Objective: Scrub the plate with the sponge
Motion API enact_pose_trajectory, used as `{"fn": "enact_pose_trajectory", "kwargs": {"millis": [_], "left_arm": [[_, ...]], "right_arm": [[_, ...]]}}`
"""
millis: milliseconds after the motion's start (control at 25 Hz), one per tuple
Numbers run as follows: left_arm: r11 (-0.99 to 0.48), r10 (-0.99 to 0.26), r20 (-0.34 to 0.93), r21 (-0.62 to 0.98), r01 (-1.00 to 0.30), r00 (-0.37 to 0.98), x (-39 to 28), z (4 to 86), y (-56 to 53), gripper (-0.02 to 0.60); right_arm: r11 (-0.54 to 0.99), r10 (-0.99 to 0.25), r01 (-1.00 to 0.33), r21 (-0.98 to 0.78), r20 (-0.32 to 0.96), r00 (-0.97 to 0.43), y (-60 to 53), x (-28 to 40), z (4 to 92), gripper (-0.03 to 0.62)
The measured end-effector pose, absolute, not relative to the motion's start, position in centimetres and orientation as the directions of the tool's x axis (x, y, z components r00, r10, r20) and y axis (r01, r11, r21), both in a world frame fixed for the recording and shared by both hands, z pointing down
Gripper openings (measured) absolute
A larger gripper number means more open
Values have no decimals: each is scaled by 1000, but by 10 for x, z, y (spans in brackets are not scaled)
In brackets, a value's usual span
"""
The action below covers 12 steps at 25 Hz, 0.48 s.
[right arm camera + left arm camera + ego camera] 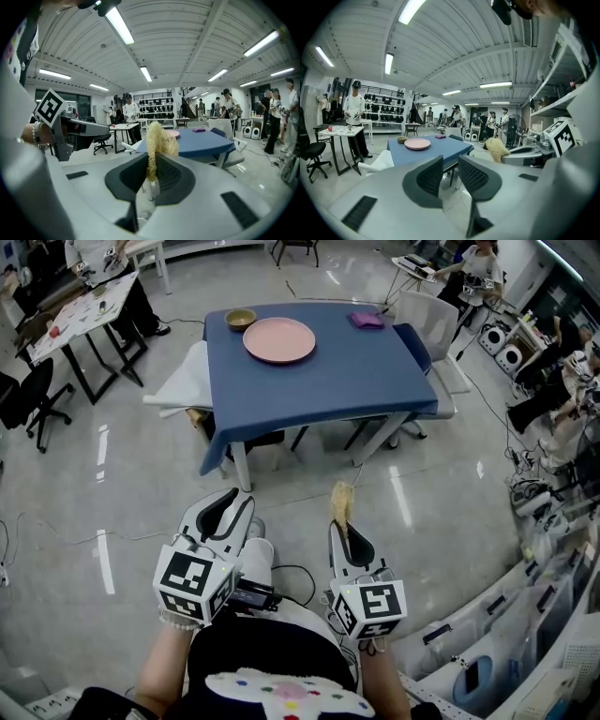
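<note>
You stand back from the rectangular table under a blue cloth (323,381), with open, glossy grey floor (122,493) between both grippers and its near edge. A white chair (433,322) sits tight to the table's right side, and a second white seat (180,379) to its left. The near side looks open to you. The near half of the cloth is bare.

The round pink plate (278,339) lies on the far half of the table, well apart from both grippers. A small tan bowl (240,319) sits just beside it at the far-left corner, and a folded purple cloth (367,320) lies near the far-right corner.

Your right gripper (151,165) is clenched on the straw-yellow fibrous sponge (157,138). The sponge is pinched flat between the dark pads and its frayed end sticks out past the tips. Your left gripper (451,165) has its jaws parted with nothing between them.

The sponge looks coarse and stringy. The plate is smooth and shallow with a low raised rim. The finger pads (430,177) are dark with a fine mesh pattern, set in pale grey plastic.
</note>
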<state>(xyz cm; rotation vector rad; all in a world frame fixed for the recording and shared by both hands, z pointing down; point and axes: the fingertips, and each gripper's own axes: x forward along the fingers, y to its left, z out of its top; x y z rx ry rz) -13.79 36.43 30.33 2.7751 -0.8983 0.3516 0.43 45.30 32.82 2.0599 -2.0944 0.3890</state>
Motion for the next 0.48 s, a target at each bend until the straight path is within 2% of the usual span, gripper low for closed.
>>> {"fn": "enact_pose_trajectory", "kwargs": {"millis": [480], "left_arm": [[-824, -504, 290, 123, -554, 814, -99, 314, 293, 98]], "right_arm": [[-47, -936, -997, -53, 351, 26, 394, 42, 346, 40]]}}
